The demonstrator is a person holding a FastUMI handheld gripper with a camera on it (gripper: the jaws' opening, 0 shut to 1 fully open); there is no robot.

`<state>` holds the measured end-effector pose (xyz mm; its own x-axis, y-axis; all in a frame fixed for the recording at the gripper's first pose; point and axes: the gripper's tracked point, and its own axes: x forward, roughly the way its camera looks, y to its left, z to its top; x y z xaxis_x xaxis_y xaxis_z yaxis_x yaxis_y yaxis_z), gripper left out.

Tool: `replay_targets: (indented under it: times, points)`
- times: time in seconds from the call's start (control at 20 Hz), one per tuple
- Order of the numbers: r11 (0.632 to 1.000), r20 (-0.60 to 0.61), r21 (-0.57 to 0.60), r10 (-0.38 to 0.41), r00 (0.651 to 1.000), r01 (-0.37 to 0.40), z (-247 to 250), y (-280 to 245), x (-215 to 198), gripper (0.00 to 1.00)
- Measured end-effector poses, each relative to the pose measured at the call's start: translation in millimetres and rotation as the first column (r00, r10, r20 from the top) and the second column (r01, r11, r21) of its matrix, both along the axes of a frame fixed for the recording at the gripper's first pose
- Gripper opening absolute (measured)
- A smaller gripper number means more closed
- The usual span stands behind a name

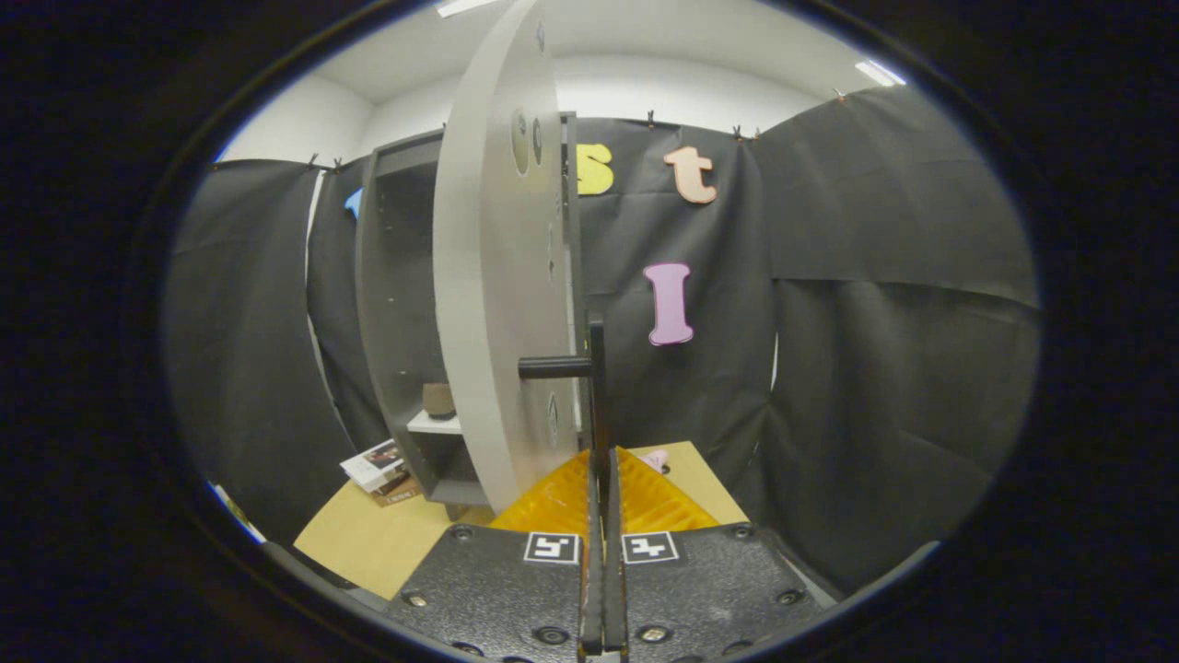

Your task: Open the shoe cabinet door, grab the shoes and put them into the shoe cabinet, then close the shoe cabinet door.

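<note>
**Tongs clamp cabinet handle as door stands edge-on**

While the grey shoe cabinet door stands swung out, nearly edge-on to the camera, the tongs are pressed together on the black bar handle, a thin vertical rod held off the door's face by a short stub. The two orange fingers meet around the rod's lower length, with no gap to be seen between them.

The handle runs upright, straight ahead of the tongs, and the door panel lies just to their left. The open shoe cabinet sits beyond and left of the door, its dark interior exposed; a small brownish object, too indistinct to name, rests on a pale shelf inside. A stack of booklets lies on the wooden floor beside the cabinet's foot. A small pink shape peeks just past the fingertips; whether it is a shoe cannot be told.

Judging from the door's angle, any swing, whether wider or shut, would turn about the hinge side, away from the tongs.
</note>
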<state>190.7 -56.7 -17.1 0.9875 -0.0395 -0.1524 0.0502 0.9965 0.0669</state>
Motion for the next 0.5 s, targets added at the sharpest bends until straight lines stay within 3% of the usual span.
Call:
replay_targets:
  times: [0.5]
  points:
    - [0.998, 0.001, 0.041, 0.039, 0.999, -0.039, -1, -26, -4, 0.04]
